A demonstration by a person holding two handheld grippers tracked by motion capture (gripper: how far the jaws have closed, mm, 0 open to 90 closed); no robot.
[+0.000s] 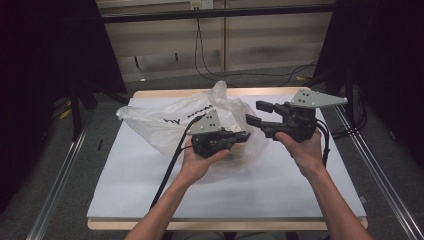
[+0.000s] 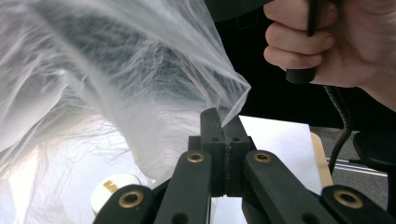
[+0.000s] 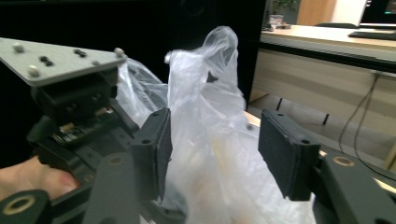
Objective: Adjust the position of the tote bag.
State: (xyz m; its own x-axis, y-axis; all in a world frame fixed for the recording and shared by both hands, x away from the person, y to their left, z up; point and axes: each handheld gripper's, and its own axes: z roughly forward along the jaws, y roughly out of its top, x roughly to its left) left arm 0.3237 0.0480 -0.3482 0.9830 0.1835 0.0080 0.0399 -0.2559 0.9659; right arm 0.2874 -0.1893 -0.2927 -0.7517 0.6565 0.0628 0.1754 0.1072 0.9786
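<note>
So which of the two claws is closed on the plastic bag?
The left claw: its jaws are pressed together on a fold of the plastic bag. The right claw stands wide open, jaws on either side of the bag.

High view looks down; 2 close gripper views share the plastic bag (image 1: 200,117).

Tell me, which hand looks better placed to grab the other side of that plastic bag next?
Probably the right. The right gripper is open, its jaws either side of the plastic bag, while the left gripper is already shut on the bag's edge.
</note>
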